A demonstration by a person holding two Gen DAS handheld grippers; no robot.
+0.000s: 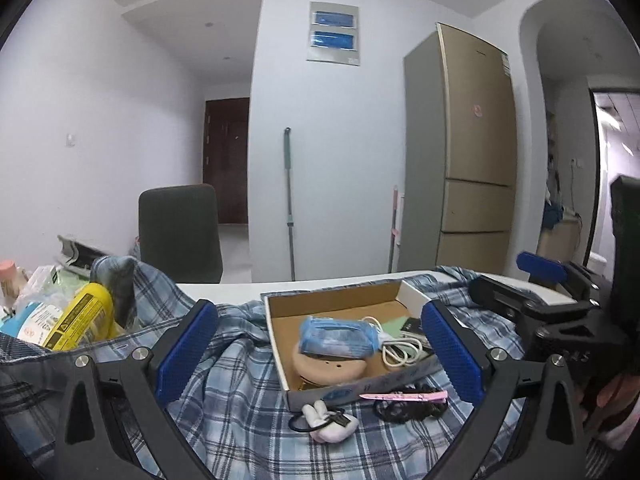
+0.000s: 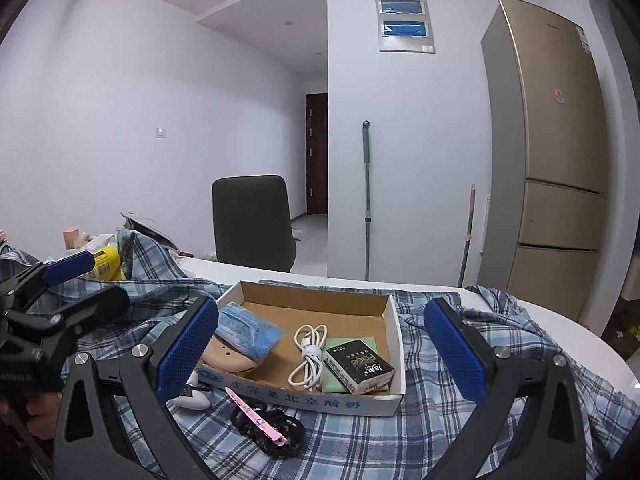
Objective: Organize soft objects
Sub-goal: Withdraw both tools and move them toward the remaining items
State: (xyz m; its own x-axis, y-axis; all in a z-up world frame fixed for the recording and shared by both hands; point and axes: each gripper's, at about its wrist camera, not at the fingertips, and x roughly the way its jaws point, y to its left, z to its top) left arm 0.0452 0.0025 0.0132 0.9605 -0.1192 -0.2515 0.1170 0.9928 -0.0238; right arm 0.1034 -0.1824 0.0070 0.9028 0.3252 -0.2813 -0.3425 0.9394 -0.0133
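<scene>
The left gripper (image 1: 320, 344) stands wide apart and grasps nothing; the right gripper (image 2: 322, 344) is also spread and empty; both hover above the blue plaid cloth (image 2: 400, 440) which covers the table (image 2: 560, 324).

Between the fingers lies one shallow cardboard box (image 2: 394, 332); in it are one blue packet of face masks (image 2: 248, 330) resting on one beige rounded pad (image 2: 226, 356), one coiled white cable (image 2: 308, 354), one small black box marked "Face" (image 2: 360, 368) and one green sheet (image 2: 340, 380) under that box.

Just in front of the box, on the cloth, lie one pink hair clip (image 2: 256, 416) across one black scrunchie (image 2: 276, 432), and one white plush charm (image 1: 330, 424), perhaps a rabbit, with a black elastic ring (image 1: 304, 426).

Far left there is one yellow can (image 1: 80, 316) among packets.
</scene>
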